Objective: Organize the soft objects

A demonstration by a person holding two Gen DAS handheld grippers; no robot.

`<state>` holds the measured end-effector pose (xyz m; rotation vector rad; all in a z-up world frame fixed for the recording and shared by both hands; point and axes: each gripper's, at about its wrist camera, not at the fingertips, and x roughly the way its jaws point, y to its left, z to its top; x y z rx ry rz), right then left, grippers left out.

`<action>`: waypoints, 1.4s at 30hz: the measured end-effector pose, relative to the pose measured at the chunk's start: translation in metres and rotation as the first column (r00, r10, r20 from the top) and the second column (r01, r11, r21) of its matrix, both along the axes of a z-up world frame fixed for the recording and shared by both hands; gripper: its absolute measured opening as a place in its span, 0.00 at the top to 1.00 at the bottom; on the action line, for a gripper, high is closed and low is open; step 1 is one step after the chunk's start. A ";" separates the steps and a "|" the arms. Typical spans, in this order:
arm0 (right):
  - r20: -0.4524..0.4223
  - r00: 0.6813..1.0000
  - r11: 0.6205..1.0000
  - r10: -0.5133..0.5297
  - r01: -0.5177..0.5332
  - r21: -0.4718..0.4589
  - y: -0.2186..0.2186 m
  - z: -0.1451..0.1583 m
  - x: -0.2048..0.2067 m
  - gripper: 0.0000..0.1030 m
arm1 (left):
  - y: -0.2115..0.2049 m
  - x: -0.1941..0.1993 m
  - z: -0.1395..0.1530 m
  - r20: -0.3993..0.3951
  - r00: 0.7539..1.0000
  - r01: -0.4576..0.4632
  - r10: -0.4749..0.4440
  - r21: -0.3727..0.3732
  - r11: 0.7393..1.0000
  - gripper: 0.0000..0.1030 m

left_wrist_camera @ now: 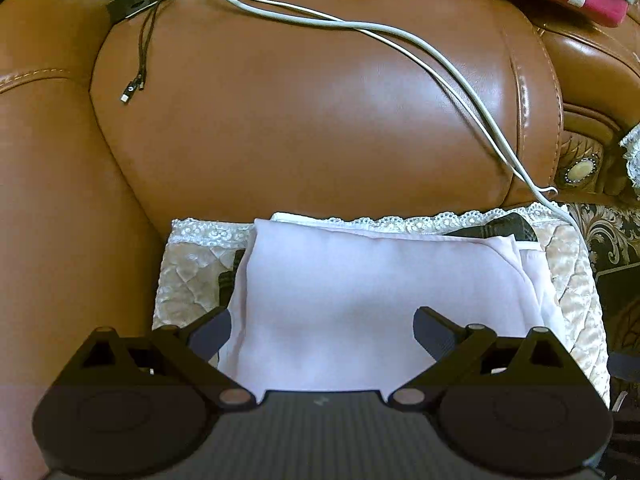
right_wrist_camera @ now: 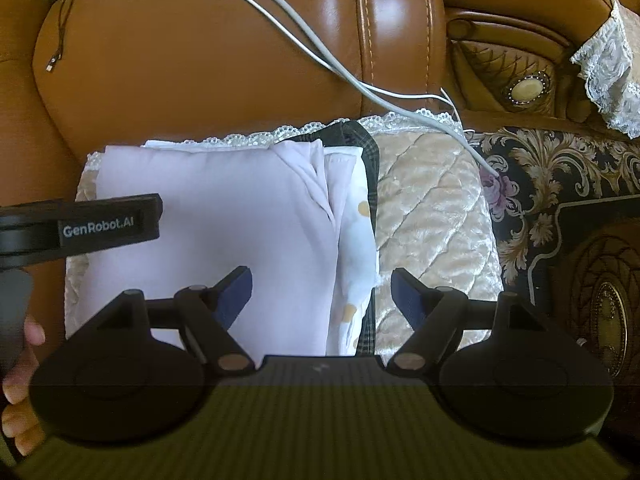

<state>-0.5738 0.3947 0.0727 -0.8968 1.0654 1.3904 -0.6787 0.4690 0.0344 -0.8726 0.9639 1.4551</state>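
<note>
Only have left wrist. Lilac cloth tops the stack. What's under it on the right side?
Observer: A white cloth with orange dots peeks out along the right edge of the lilac cloth.
Operator: Right tool, where?
Observer: Right tool is open and straddles that edge, one finger over the lilac cloth, the other over the quilted pad. It grips nothing.
Operator: Anything below the dotted one?
Observer: A dark plaid cloth shows along the stack's whole right side, lying on the pad.
</note>
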 end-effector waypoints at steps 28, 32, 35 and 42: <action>0.006 0.996 0.996 0.085 -0.085 0.039 -0.072 0.001 0.001 0.18 | -0.075 0.006 0.013 0.006 1.000 0.010 -0.010 0.025 1.000 0.03; 0.010 0.996 0.994 0.091 -0.091 0.061 -0.082 0.001 0.003 0.18 | -0.084 0.007 0.015 0.006 1.000 0.014 -0.014 0.035 0.999 0.03; 0.007 0.996 0.994 0.090 -0.090 0.061 -0.088 -0.002 0.005 0.18 | -0.092 0.009 0.015 0.009 1.000 0.009 -0.009 0.040 0.999 0.03; -0.019 0.996 0.995 0.087 -0.086 0.059 -0.102 -0.007 0.010 0.18 | -0.110 0.012 0.015 0.016 1.000 0.006 -0.007 0.057 0.998 0.03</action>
